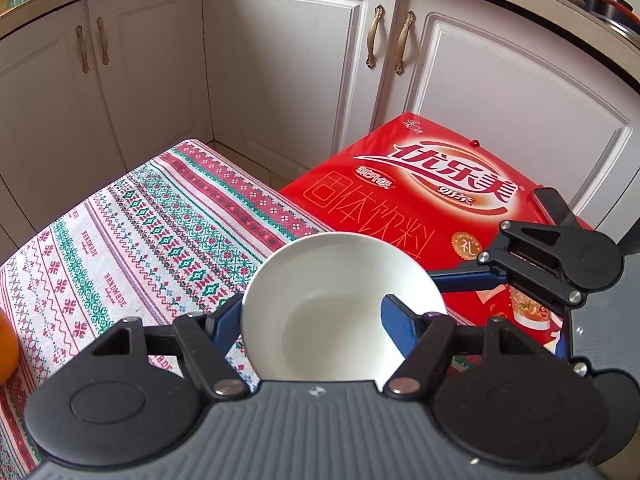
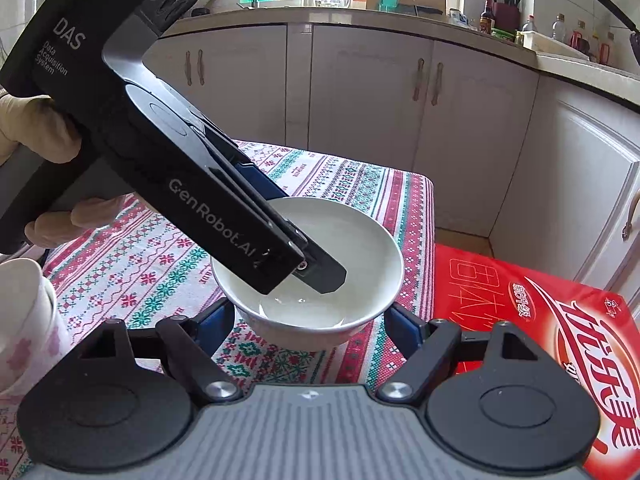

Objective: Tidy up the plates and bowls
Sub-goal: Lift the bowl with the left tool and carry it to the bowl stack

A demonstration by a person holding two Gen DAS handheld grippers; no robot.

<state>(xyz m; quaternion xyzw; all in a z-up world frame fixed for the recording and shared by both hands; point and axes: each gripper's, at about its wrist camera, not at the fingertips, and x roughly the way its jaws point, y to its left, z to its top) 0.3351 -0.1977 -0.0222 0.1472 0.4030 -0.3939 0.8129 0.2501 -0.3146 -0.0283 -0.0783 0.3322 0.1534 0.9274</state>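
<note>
A plain white bowl (image 1: 332, 280) hangs just over the right edge of the patterned tablecloth (image 1: 140, 240). My left gripper (image 1: 310, 308) is shut on it, with one finger (image 1: 400, 328) inside the bowl and the other outside its left wall. In the right wrist view, that inner finger (image 2: 324, 276) reaches down into the bowl (image 2: 360, 248). My right gripper (image 2: 310, 320) straddles the bowl's lower wall from the near side, and its blue pads lie against both flanks. One of its fingers (image 1: 464, 280) shows behind the bowl's right rim.
A red printed box (image 1: 420, 200) sits beside the table on the right, lower than the cloth. An orange (image 1: 5, 344) lies at the far left edge. A white cup with pink flowers (image 2: 24, 320) stands near my right gripper's left side. White cabinets (image 1: 280, 60) run behind.
</note>
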